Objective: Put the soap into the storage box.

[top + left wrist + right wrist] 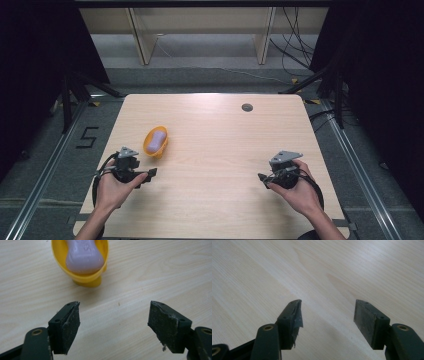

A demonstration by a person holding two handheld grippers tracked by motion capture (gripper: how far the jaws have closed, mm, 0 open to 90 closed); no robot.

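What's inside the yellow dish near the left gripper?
A pale purple soap bar lies inside the yellow dish. The dish floor beneath it is covered, so anything under the bar cannot be seen.

Both grippers, the left gripper [150, 173] and the right gripper [262, 178], are black, each topped by a grey three-cornered plate, trailing black cables; brass-coloured screws (pad edges frayed) mark the jaws.

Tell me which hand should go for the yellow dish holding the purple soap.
Left. The left gripper sits close to the yellow oval plastic dish with the pale purple soap bar, fingers open and the dish just ahead of them. The right gripper is far across the light wooden table.
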